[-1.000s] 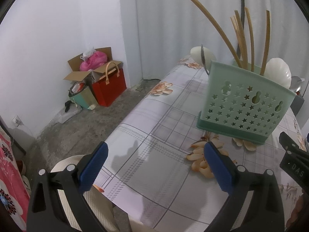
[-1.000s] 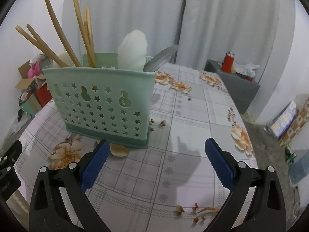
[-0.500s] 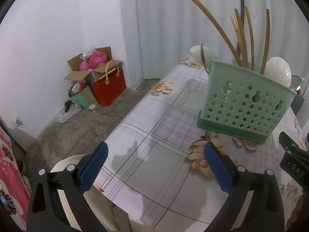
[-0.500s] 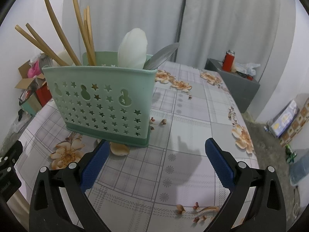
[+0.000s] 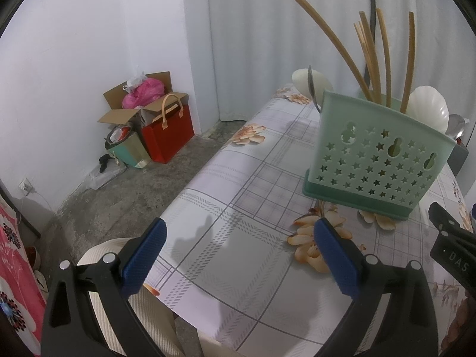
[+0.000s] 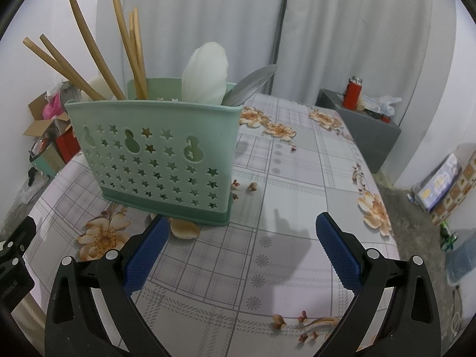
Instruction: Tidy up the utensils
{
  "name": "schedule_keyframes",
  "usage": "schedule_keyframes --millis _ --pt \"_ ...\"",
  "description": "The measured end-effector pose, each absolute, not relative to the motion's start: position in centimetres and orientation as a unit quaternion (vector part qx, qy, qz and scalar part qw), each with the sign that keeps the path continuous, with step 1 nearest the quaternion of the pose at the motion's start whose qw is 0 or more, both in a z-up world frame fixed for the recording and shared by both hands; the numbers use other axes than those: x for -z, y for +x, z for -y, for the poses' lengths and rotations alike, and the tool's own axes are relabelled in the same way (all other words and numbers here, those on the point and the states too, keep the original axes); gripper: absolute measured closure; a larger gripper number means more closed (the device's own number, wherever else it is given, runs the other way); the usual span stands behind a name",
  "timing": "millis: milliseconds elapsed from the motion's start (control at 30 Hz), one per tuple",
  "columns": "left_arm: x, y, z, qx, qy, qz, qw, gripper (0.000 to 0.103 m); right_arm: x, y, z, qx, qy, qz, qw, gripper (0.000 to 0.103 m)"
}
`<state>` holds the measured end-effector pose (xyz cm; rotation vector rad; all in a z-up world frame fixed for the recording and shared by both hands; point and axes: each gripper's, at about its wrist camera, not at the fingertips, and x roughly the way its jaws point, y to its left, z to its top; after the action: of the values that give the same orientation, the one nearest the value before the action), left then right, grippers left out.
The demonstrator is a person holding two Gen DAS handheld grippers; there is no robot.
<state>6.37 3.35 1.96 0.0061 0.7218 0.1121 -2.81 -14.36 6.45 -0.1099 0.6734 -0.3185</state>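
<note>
Green plastic holder (image 6: 157,160) stands on the table (image 6: 297,178), chopsticks (image 6: 125,44) and spoons (image 6: 205,74) upright inside; left gripper (image 5: 238,255) and right gripper (image 6: 242,250) hover nearby, both spread apart, empty.

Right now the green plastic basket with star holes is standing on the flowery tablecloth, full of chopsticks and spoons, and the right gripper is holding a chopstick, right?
Almost. The right gripper holds nothing: the right wrist view shows its blue fingers wide apart with only tablecloth between them. The green plastic basket with star holes does stand on the flowery tablecloth, with the wooden chopsticks and white spoons inside.
</note>
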Motion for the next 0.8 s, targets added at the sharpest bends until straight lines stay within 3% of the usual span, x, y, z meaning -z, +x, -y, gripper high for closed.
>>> schedule_keyframes --millis 800 --pt "-1.86 6.38 -3.66 -0.055 0.002 -0.354 0.934 0.006 -6.41 -2.95 14.33 0.155 -0.054 -0.331 0.929 0.008"
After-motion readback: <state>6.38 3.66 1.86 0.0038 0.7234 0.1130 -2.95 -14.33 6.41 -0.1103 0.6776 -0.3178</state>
